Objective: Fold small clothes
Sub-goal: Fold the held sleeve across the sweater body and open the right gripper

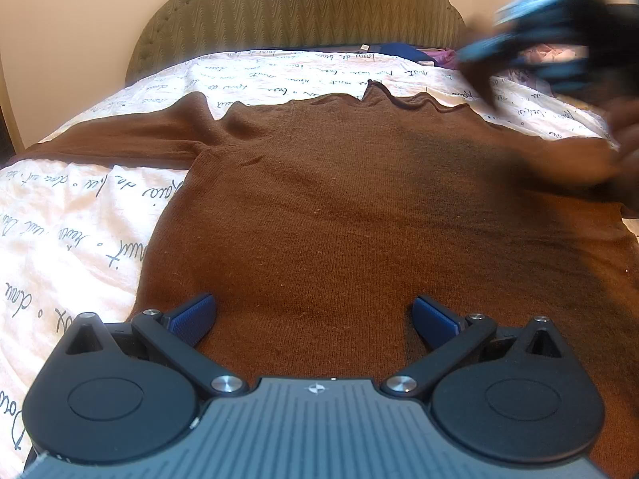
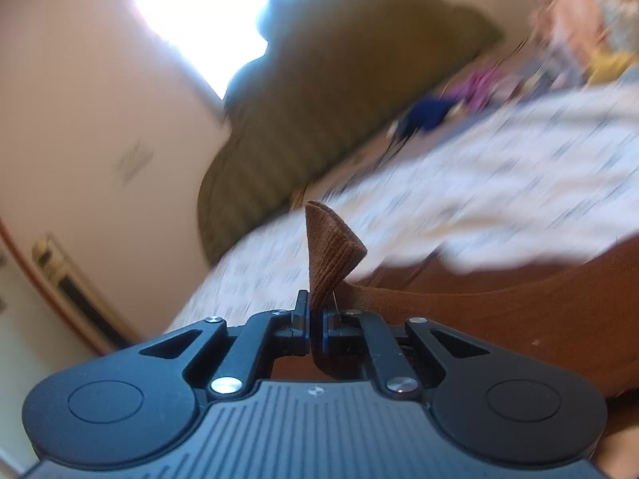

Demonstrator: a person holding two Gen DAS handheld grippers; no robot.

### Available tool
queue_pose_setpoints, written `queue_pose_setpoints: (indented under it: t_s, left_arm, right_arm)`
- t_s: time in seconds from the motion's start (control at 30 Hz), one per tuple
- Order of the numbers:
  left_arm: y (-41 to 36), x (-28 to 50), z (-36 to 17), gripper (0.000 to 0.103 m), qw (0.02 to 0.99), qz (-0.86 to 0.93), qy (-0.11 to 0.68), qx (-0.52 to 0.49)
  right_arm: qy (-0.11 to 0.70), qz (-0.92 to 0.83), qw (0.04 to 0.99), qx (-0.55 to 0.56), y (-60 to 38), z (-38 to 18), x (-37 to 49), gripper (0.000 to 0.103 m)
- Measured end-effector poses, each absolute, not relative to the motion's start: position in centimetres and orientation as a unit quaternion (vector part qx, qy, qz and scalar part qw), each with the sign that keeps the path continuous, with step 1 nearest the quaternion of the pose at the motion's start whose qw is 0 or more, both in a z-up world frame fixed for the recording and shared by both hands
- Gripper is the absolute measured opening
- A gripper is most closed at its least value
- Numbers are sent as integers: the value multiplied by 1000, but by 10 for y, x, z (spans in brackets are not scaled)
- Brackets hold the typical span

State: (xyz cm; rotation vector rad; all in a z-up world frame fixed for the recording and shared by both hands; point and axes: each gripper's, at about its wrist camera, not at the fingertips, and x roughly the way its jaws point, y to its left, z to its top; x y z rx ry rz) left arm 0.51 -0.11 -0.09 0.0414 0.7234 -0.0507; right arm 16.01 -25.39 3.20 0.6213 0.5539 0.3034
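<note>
2 wrist views – low, bed-facing (image 1: 100, 207)

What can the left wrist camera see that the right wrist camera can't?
Only the left wrist view shows the whole brown sweater spread flat, one sleeve stretched out sideways, and the open left gripper over its hem. Only the right wrist view shows the right gripper pinching a ribbed cuff, plus a bright window. Both show the bed cover with writing and the headboard.

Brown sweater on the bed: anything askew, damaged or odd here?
No damage shows. The sweater lies mostly flat on the bedcover, but its far edge is wavy, with one peak sticking up. The right gripper is shut on a ribbed bit of it; the left gripper rests open on it.
</note>
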Motion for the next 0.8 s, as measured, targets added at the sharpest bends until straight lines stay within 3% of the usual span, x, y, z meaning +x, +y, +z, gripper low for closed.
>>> queue_pose_setpoints:
  t_s: [0.07, 0.1, 0.13, 0.2, 0.27, 0.3, 0.33, 0.43, 0.6, 0.63, 0.7, 0.73, 0.8]
  left_arm:
    - [-1, 5, -1, 103, 935, -25, 354, 20]
    - [-1, 5, -1, 103, 935, -25, 354, 20]
    - [-2, 5, -1, 103, 935, -25, 353, 19]
    - [-1, 5, -1, 103, 935, -25, 353, 19]
    - [1, 4, 0, 103, 935, -30, 354, 10]
    - [2, 4, 1, 103, 935, -33, 352, 6]
    - [5, 4, 3, 103, 935, -42, 351, 0]
    - [21, 11, 21, 103, 934, -90, 339, -65]
    - [34, 70, 48, 101, 908, -136, 334, -213]
    - [32, 87, 45, 99, 898, -133, 351, -229]
    - [27, 124, 24, 79, 871, -110, 413, -243]
    - [22, 138, 18, 74, 864, -105, 429, -243]
    - [10, 160, 4, 73, 855, -100, 450, -236]
  right_arm:
    - [302, 143, 905, 264, -210, 8, 173, 6]
    - [321, 133, 905, 245, -195, -5, 177, 11]
    - [341, 126, 901, 235, -186, -17, 181, 23]
    - [371, 118, 888, 243, -185, -35, 177, 29]
    - [352, 121, 890, 264, -200, -29, 162, 41]
    - [342, 114, 892, 273, -209, -21, 147, 67]
    - [323, 107, 896, 285, -221, -14, 132, 85]
    - [273, 120, 911, 284, -253, 0, 87, 85]
    - [291, 93, 917, 257, -275, -19, 41, 85]
    - [298, 86, 916, 254, -276, -27, 38, 85]
    - [295, 87, 917, 253, -276, -39, 34, 85]
    - [294, 88, 918, 251, -275, -38, 35, 85]
    - [298, 93, 918, 245, -273, -40, 37, 85]
